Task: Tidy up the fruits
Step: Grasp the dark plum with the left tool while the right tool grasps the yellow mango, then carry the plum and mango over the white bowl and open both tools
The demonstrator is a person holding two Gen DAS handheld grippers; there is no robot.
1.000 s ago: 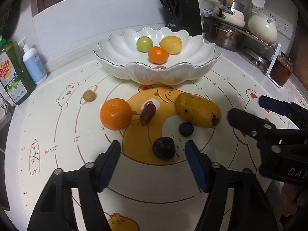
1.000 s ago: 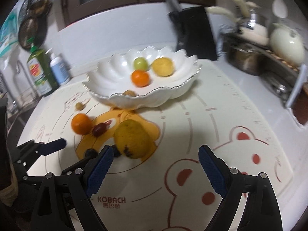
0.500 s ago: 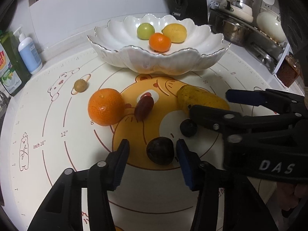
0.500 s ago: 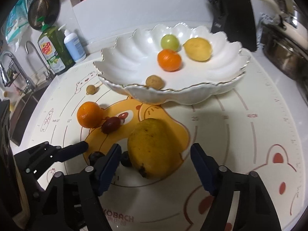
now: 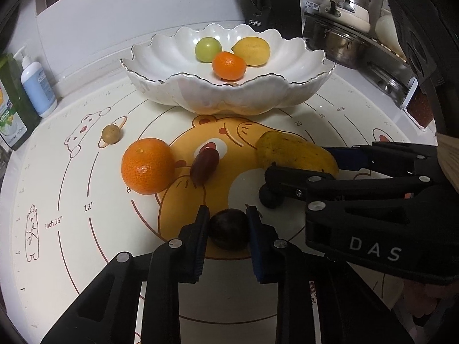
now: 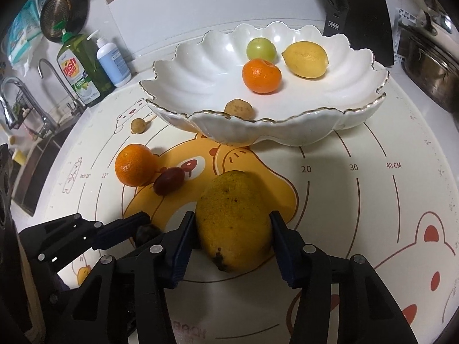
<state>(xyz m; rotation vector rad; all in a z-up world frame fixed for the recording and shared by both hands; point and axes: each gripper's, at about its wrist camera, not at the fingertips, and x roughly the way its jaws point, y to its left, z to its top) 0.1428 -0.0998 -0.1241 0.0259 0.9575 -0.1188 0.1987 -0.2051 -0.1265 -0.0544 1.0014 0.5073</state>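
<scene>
On the bear-print mat a dark plum (image 5: pixel 228 230) sits between the pads of my left gripper (image 5: pixel 228 218), which is shut on it. A yellow mango (image 6: pixel 233 218) lies between the blue pads of my right gripper (image 6: pixel 231 225). Its jaws are closing and both pads touch the mango's sides. A large orange (image 5: pixel 147 166), a red grape (image 5: pixel 205 164), a small brown fruit (image 5: pixel 111 134) and a dark berry (image 5: pixel 269 197), half hidden by the right finger, lie on the mat. The white scalloped bowl (image 5: pixel 178 94) behind holds a green fruit (image 5: pixel 208 49), a lemon (image 5: pixel 252 50) and a small orange (image 5: pixel 229 65).
Another small brown fruit (image 6: pixel 238 109) lies inside the bowl's near rim. Soap bottles (image 6: pixel 83 66) and a sink tap (image 6: pixel 17 97) stand at the left. A knife block (image 5: pixel 272 3) and pots (image 5: pixel 341 40) crowd the back right.
My left jaws narrowed onto the dark plum. The right gripper swung in from the right and down around the mango, and its jaws narrowed onto it.
</scene>
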